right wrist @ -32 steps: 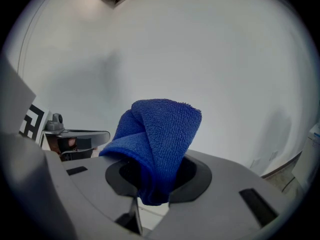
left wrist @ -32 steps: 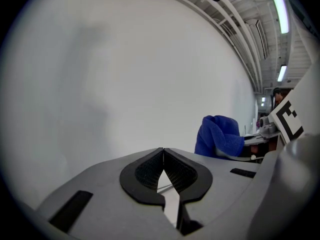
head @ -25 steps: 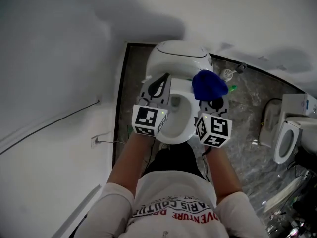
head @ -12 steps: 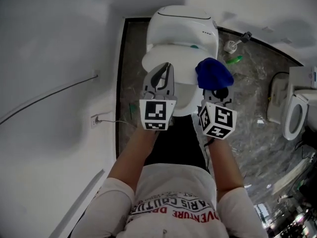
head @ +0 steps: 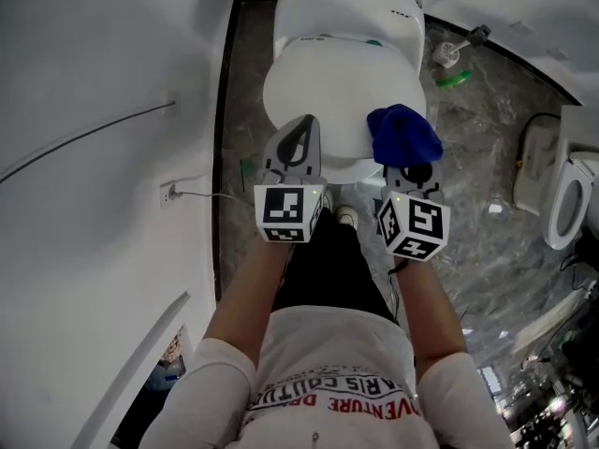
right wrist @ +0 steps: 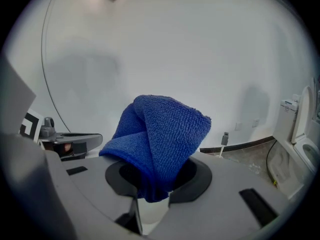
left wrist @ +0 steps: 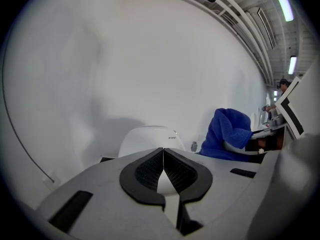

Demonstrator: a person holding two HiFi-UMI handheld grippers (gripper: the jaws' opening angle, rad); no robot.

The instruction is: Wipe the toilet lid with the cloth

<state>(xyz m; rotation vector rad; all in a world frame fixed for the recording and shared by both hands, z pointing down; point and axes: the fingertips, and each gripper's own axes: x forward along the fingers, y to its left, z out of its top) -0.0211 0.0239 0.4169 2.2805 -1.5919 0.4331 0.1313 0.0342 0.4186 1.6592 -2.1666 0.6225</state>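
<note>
Head view clips the toilet tank point(head: 344, 3) at the top edge, and the second toilet point(head: 571, 199) runs off the right side. The blue cloth point(right wrist: 160, 139) bunches over the right gripper point(right wrist: 152, 191), so its tips are buried. The left gripper point(head: 298, 148) covers the toilet lid point(head: 342, 92) at its front corner. The small green thing point(head: 453, 79) on the floor is too tiny to tell.

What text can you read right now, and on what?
"VENTURE": red print on the person's shirt, as far as it can be read; the ends are cut off.
White line above it on the shirt: too distorted to read with confidence.
Small dark marks on the toilet: too small to read.
</note>
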